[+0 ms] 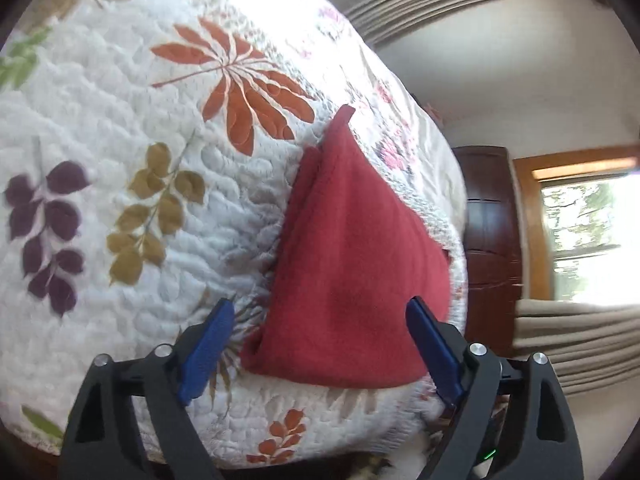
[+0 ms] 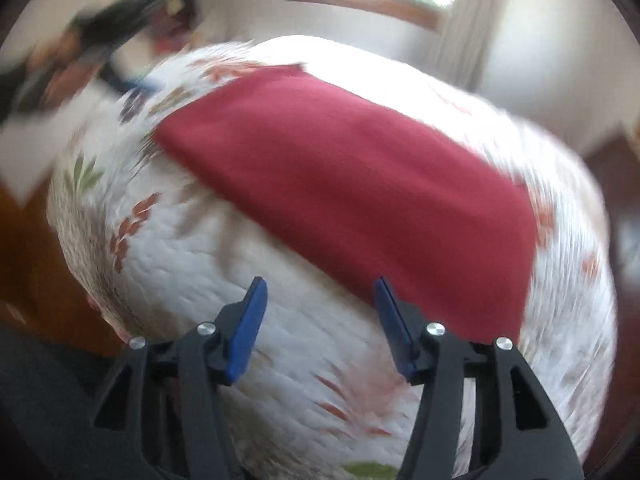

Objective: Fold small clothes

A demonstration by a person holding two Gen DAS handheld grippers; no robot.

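Observation:
A dark red folded cloth [image 1: 352, 264] lies flat on a white quilt with a leaf print [image 1: 120, 120]. My left gripper [image 1: 320, 312] hangs open just above the cloth's near edge, its blue pads [image 1: 208, 348] spread to either side of it. In the right wrist view the same red cloth [image 2: 352, 192] stretches across the quilt [image 2: 192, 260], blurred by motion. My right gripper [image 2: 320, 296] is open over bare quilt, its right pad close to the cloth's near edge. Neither gripper holds anything.
The quilt's edge drops off near a dark wooden door [image 1: 492, 232] and beige curtains [image 1: 576, 348]. Windows [image 1: 588, 232] sit on the wall. At the upper left of the right wrist view a blurred dark shape [image 2: 92, 48] shows beyond the bed.

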